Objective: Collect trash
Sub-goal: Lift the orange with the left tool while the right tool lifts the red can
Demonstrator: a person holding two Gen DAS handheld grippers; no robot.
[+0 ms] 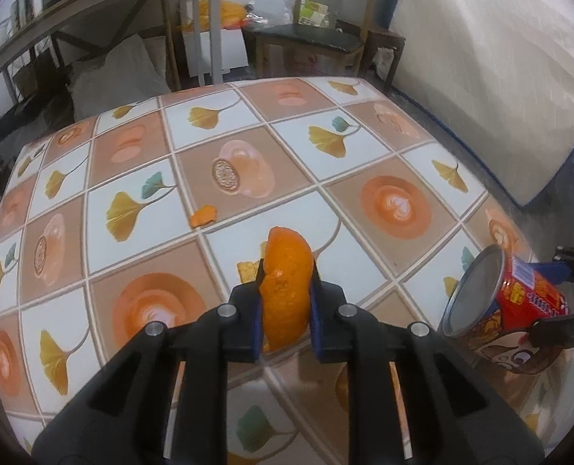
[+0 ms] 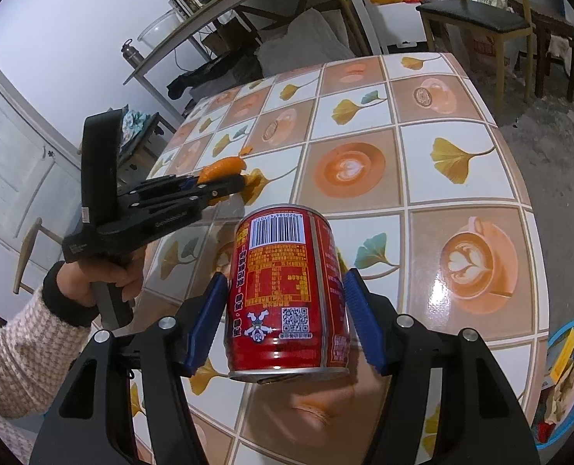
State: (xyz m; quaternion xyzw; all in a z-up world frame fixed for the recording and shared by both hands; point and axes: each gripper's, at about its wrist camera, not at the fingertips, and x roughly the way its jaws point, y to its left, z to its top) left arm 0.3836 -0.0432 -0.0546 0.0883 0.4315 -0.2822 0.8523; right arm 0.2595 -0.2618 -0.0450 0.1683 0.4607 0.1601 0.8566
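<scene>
Left wrist view: left tool (image 1: 287,290) pinched on a big orange peel (image 1: 286,283), lifted just off the worktop (image 1: 364,147). Pickup step looks done; carrying to a bin comes next, with a gentle squeeze so the peel stays put. Small peel scrap (image 1: 203,216) lying loose at 10 o'clock of the held piece, still to collect. Something yellowish behind the peel, mostly hidden. Red can (image 1: 507,302) at 3 o'clock, cut off at the edge.

Right wrist view: right tool (image 2: 285,310) half open around the can, pads clamped on its sides, can upside down, off the worktop. Blue bin (image 2: 569,368) at 4 o'clock, cropped, contents unclear. Hand (image 2: 112,271) on the left tool at 9 o'clock.
</scene>
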